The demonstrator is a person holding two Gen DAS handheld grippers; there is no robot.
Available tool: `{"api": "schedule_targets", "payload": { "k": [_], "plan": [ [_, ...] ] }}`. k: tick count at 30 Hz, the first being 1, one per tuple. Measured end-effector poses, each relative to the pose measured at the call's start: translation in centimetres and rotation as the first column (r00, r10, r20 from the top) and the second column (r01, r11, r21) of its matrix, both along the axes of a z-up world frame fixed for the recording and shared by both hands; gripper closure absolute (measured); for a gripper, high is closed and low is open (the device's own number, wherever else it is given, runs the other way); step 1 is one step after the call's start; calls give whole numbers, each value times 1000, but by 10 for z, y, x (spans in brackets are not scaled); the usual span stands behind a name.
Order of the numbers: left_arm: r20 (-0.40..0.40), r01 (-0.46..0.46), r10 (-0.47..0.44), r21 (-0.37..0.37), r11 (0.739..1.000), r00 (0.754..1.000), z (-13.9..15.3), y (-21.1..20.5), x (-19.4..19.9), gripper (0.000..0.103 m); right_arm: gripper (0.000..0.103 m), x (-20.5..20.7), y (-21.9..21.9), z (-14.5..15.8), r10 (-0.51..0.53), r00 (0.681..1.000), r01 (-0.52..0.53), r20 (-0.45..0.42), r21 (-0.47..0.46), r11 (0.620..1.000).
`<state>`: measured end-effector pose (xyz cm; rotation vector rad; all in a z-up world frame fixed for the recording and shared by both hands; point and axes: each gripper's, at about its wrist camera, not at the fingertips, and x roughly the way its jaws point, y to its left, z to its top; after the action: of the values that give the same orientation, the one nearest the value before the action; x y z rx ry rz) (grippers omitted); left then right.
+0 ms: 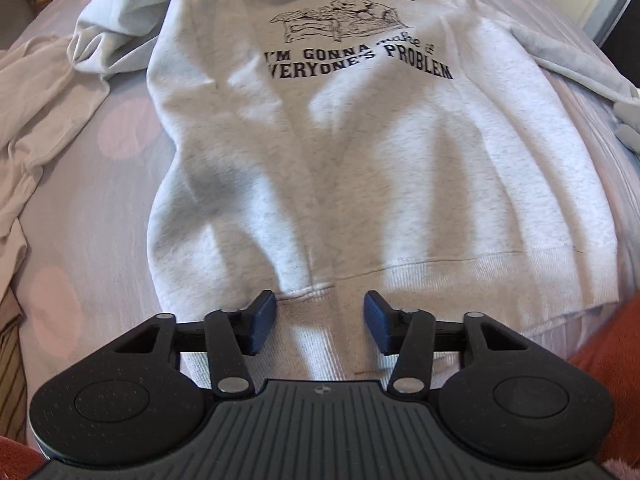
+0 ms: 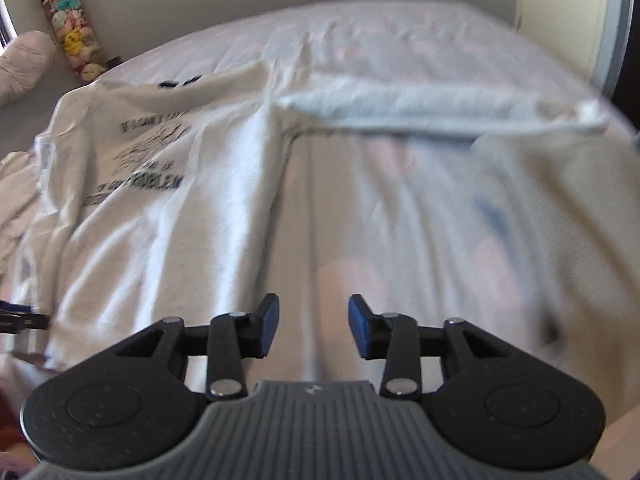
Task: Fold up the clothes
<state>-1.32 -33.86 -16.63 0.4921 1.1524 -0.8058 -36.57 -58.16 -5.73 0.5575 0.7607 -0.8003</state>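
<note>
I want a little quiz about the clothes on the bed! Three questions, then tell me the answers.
1. True or false: the grey sweatshirt lies print-side up on the bed.
2. What part of it sits under the left gripper? A collar, B hem, C cuff.
3. Fill in: the right gripper holds ____.

Key: 1 true. 2 B. 3 nothing; its jaws are open over the bedsheet beside the sweatshirt.

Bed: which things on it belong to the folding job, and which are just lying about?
Job:
grey sweatshirt
left tool at its hem
right tool, open over the bedsheet

Lying about:
cream garment
stack of soft toys
</note>
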Motion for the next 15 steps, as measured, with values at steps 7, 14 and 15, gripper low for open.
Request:
{"api": "schedule_targets", "payload": {
  "k": [7,14,15],
  "plan": [
    [-70,-101,91,-162,982,993,51,42,23,92,50,14,0,4,77,997,-77,0,49,996],
    [-34,-265,263,-159,951,964,94,113,67,94,48,45,4,-1,200,978,-196,-61,69,978],
    [-45,-295,292,-139,945,956,89,121,76,95,48,48,3,-3,219,973,-212,-70,90,973]
  ]
}}
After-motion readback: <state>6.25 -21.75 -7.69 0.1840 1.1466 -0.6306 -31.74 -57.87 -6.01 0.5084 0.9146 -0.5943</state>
